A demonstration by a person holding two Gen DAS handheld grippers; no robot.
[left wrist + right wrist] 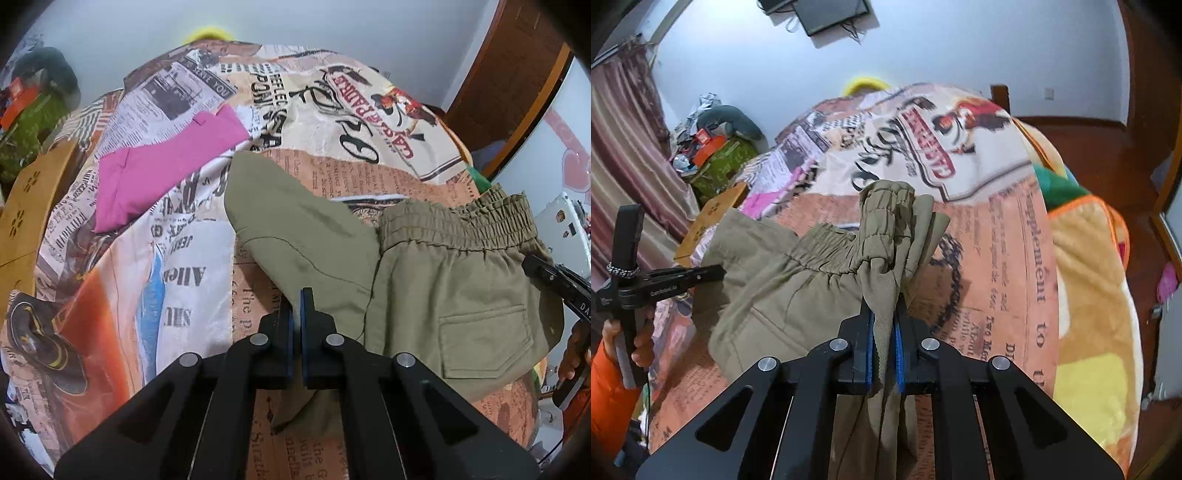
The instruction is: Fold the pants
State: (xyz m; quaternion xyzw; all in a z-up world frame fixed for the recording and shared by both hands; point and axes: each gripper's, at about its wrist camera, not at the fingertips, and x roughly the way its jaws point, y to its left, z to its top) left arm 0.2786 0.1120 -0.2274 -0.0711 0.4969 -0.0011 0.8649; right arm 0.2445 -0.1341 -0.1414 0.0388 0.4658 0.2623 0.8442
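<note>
Leftward, a pink cloth (168, 166) is lying on the newspaper-print blanket (155, 288), well apart from the olive pants (454, 295). At centre, the left gripper (297, 299) is pinching what seems to be a pant-leg edge, pads nearly meeting. The pants are lying across the bed, waistband (458, 225) pointing away, pocket (487, 339) up. Rightward, the right gripper (884, 306) is clamping the bunched waistband end, cloth running up between its pads.

light: even, soft indoor | shadows: faint | glare: none | blur: slight at rims | edges: strong fisheye bending, dark corners
</note>
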